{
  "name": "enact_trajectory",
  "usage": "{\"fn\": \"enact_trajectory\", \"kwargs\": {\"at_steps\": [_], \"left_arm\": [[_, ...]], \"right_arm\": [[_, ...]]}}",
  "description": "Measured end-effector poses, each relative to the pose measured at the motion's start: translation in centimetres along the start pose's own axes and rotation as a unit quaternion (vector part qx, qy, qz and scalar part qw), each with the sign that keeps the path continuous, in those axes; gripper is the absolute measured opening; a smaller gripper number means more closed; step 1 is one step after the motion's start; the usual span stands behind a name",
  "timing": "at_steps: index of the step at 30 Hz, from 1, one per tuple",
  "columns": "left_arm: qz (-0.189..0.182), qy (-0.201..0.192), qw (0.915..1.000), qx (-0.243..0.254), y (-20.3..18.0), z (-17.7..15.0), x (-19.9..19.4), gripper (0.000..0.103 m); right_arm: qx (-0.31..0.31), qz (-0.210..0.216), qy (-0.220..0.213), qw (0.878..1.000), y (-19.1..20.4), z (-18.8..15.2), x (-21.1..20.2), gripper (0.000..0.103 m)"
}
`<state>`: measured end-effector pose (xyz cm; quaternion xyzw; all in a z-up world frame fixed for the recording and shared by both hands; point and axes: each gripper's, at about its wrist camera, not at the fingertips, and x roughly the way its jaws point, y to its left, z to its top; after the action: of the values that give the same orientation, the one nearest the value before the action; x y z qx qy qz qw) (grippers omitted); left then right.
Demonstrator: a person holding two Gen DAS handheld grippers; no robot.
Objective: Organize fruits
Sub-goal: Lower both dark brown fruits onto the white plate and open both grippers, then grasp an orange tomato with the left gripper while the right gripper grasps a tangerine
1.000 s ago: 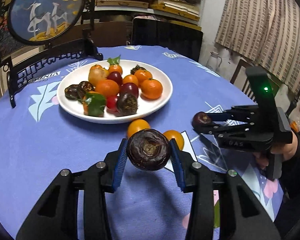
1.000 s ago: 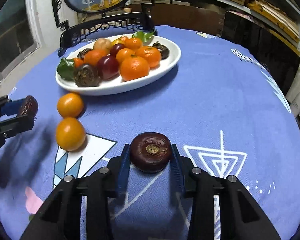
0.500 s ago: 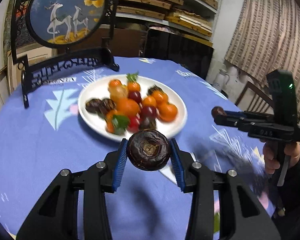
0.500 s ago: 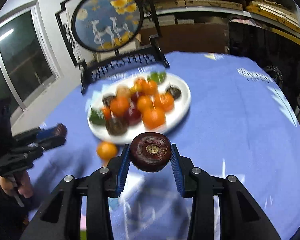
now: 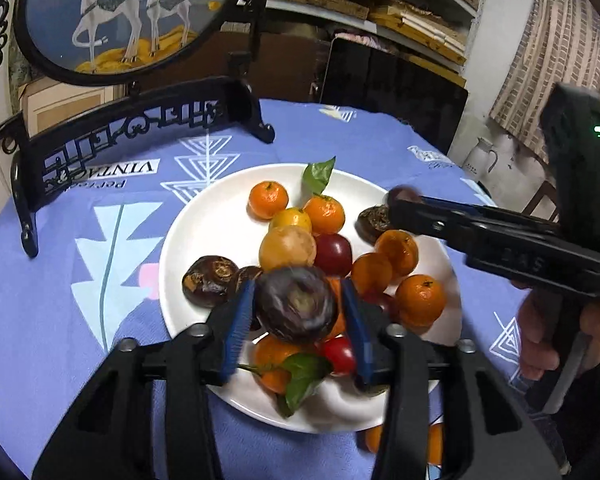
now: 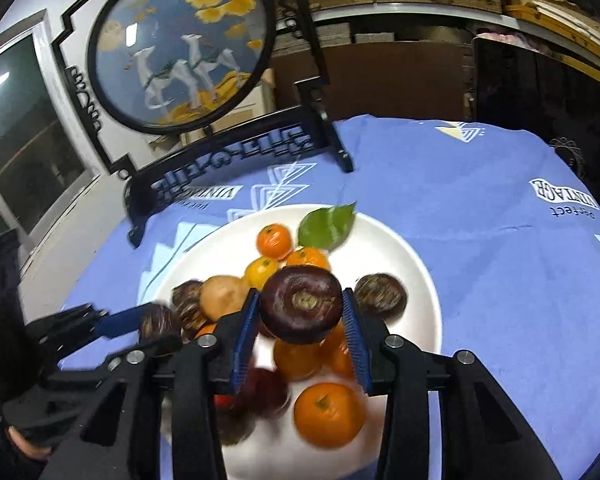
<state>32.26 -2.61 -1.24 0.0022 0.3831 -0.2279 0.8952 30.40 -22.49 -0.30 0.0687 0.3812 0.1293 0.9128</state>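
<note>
Over the white plate (image 5: 188, 240), near the middle of the blue-clothed table (image 5: 40, 300), both hands are at the drop-off step. The left gripper (image 5: 298, 312) and right gripper (image 6: 300, 314) each have a dark water chestnut (image 5: 296, 303) (image 6: 301, 303) between jaws that are opening, pads just parting from the fruit. Next, I'd judge, each should fall onto the heap, then the two oranges (image 5: 434, 442) off the plate's near rim need fetching.

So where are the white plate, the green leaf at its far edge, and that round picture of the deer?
white plate (image 5: 204, 220), left wrist view, bare rim at left.
green leaf (image 6: 326, 224), right wrist view, middle of the blade.
round deer picture (image 6: 180, 48), right wrist view, centre of the panel.
</note>
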Motion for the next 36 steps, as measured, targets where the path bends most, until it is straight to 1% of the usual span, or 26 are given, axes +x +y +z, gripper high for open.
{"fn": "enact_trajectory", "kwargs": {"at_steps": [1, 2, 3, 5, 7, 9, 11, 12, 14, 15, 17, 20, 21, 22, 23, 25, 28, 31, 36], "left_arm": [[0.009, -0.014, 0.9999, -0.001, -0.1, -0.2, -0.7, 0.071], [0.017, -0.027, 0.9995, 0.002, -0.2, -0.4, -1.4, 0.08], [0.021, -0.04, 0.999, 0.008, -0.4, -0.7, -2.1, 0.081], [0.032, -0.047, 0.9981, 0.021, -0.9, -1.3, -3.4, 0.082], [0.023, -0.045, 0.9985, 0.022, -1.3, -2.3, -4.6, 0.082], [0.02, -0.039, 0.9987, 0.027, -1.8, -3.8, -5.7, 0.082], [0.02, -0.024, 0.9987, 0.04, -2.3, -5.9, -6.4, 0.084], [0.023, -0.012, 0.9985, 0.049, -2.6, -7.3, -6.7, 0.084], [0.028, 0.007, 0.9978, 0.06, -2.8, -9.0, -6.8, 0.084], [0.031, 0.018, 0.9974, 0.062, -2.9, -10.0, -6.8, 0.084], [0.03, 0.029, 0.9973, 0.06, -2.9, -11.1, -6.6, 0.084], [0.03, 0.046, 0.9969, 0.057, -3.2, -12.2, -6.3, 0.084], [0.031, 0.051, 0.9967, 0.055, -3.2, -12.5, -6.2, 0.084], [0.033, 0.054, 0.9965, 0.054, -3.2, -12.7, -6.1, 0.084], [0.034, 0.057, 0.9964, 0.052, -3.2, -12.9, -6.0, 0.084], [0.036, 0.059, 0.9963, 0.051, -3.1, -13.1, -6.0, 0.084], [0.038, 0.056, 0.9963, 0.053, -3.8, -12.7, -5.8, 0.084], [0.033, 0.057, 0.9959, 0.061, -5.5, -11.9, -4.8, 0.084], [0.048, 0.05, 0.9928, 0.097, -9.0, -10.2, -2.3, 0.084]], "right_arm": [[0.007, -0.003, -0.007, 1.0, -0.3, -0.1, -0.3, 0.06], [0.015, -0.002, -0.018, 1.0, -0.6, -0.4, -1.0, 0.06], [0.016, 0.001, -0.02, 1.0, -0.8, -0.7, -1.4, 0.06], [0.014, 0.002, -0.023, 1.0, -1.0, -1.5, -2.5, 0.061], [0.013, 0.004, -0.017, 1.0, -0.9, -2.9, -3.8, 0.061], [-0.007, 0.016, -0.007, 1.0, -0.2, -5.0, -5.2, 0.061], [-0.048, 0.008, 0.011, 0.999, 1.1, -8.1, -6.3, 0.061], [-0.067, 0.007, 0.02, 0.998, 1.7, -9.7, -6.7, 0.061], [-0.104, 0.01, 0.035, 0.994, 3.1, -12.4, -7.2, 0.061], [-0.114, 0.008, 0.038, 0.993, 3.6, -13.0, -7.3, 0.061], [-0.132, 0.01, 0.045, 0.99, 4.7, -14.3, -7.1, 0.061], [-0.145, 0.003, 0.062, 0.988, 5.9, -14.9, -5.7, 0.06], [-0.148, 0.001, 0.066, 0.987, 6.2, -14.9, -5.1, 0.059], [-0.15, 0.001, 0.07, 0.986, 6.3, -14.9, -4.8, 0.042], [-0.148, 0.009, 0.078, 0.986, 6.2, -15.1, -4.3, 0.037], [-0.136, 0.012, 0.069, 0.988, 6.0, -15.2, -4.4, 0.037], [-0.109, 0.023, 0.057, 0.992, 4.6, -15.0, -5.2, 0.037], [-0.089, 0.018, 0.021, 0.996, 2.8, -14.9, -7.1, 0.037], [-0.027, 0.022, -0.01, 0.999, -0.9, -14.0, -8.8, 0.037]]}}
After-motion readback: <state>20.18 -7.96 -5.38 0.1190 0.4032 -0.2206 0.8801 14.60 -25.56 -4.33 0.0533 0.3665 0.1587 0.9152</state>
